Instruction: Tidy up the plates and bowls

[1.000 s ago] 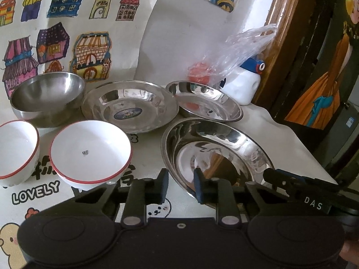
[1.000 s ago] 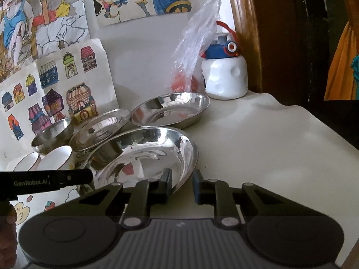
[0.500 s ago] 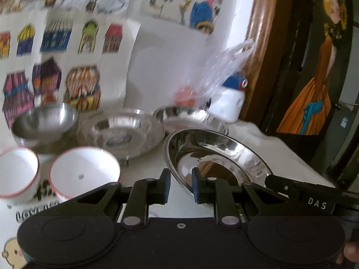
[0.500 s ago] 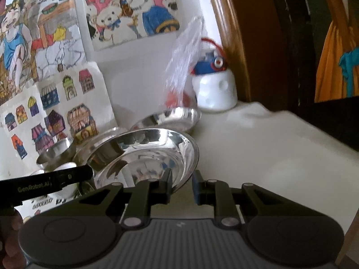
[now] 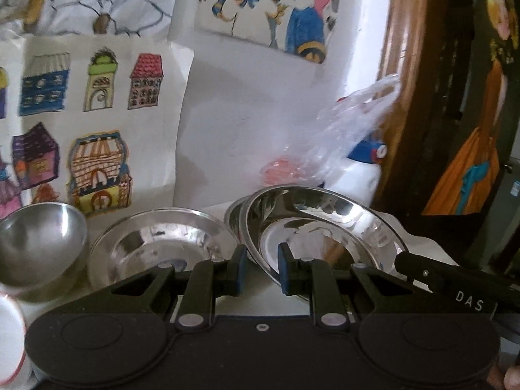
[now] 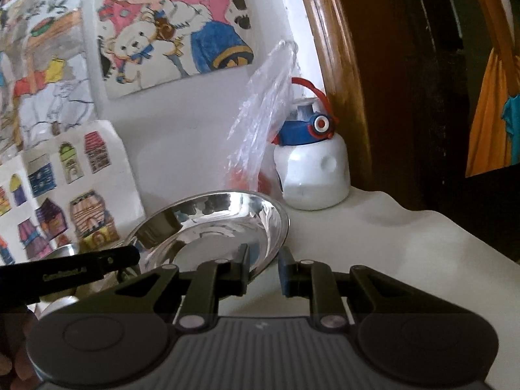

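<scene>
A shiny steel plate (image 5: 325,227) hangs tilted above the table, held by its rim from two sides. My left gripper (image 5: 260,271) is shut on its near-left rim. My right gripper (image 6: 264,271) is shut on the right rim of the same plate (image 6: 221,224). Behind the lifted plate, a second steel plate (image 5: 232,217) peeks out on the table. A third steel plate (image 5: 162,240) lies left of it. Further left stands a steel bowl (image 5: 35,240). Only the red rim of a white bowl (image 5: 9,334) shows at the left edge.
A white bottle with a blue lid (image 6: 312,175) and a clear plastic bag (image 6: 263,113) stand at the back by the wall. A wooden frame (image 6: 341,81) rises on the right. The white tabletop (image 6: 390,243) ends at the right. Children's drawings cover the wall.
Both grippers have raised the steel plate off the table and carried it back, over the rear plate. The white bowls have slid almost out of the left view.
</scene>
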Tool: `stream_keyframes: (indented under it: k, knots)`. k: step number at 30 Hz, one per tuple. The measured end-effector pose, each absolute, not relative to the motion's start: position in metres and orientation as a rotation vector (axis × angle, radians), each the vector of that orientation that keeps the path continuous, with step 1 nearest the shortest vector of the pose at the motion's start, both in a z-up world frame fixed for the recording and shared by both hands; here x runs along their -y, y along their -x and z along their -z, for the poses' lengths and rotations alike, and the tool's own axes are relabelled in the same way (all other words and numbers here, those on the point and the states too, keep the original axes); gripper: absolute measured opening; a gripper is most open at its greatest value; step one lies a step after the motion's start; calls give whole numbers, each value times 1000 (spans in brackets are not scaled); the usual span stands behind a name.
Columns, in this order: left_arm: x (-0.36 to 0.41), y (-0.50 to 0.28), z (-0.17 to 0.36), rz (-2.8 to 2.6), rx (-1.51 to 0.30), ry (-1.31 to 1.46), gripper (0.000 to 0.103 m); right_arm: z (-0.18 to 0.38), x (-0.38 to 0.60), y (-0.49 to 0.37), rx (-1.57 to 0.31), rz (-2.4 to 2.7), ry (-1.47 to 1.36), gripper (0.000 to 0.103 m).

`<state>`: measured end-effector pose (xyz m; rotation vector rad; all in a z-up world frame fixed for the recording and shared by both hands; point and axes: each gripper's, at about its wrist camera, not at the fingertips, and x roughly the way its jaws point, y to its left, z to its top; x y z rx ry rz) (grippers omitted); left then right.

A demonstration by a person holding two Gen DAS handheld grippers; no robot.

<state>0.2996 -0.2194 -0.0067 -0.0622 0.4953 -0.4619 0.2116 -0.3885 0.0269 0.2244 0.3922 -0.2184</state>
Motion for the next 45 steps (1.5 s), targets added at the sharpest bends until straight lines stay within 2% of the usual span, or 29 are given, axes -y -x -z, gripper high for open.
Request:
stream_keyframes:
  k: [10, 23, 29, 34, 36, 38, 45]
  knots:
    - [240, -360, 11, 433, -516, 1, 21, -16, 401, -261, -406, 228, -251, 22]
    - [245, -375, 24, 415, -579, -34, 22, -4, 401, -269, -425, 196, -253, 22]
    - [240, -372, 24, 431, -585, -36, 24, -2, 402, -269, -420, 168, -272, 26]
    - [232, -362, 19, 433, -587, -22, 43, -5, 397, -263, -409, 152, -254, 30]
    - [226, -357, 14, 435, -582, -7, 57, -11, 392, -254, -399, 149, -244, 48]
    - [216, -349, 8, 430, -572, 16, 65, -19, 387, -243, -378, 152, -228, 58]
    - [174, -304, -23, 416, -511, 115, 96, -57, 365, -188, -291, 149, -169, 89]
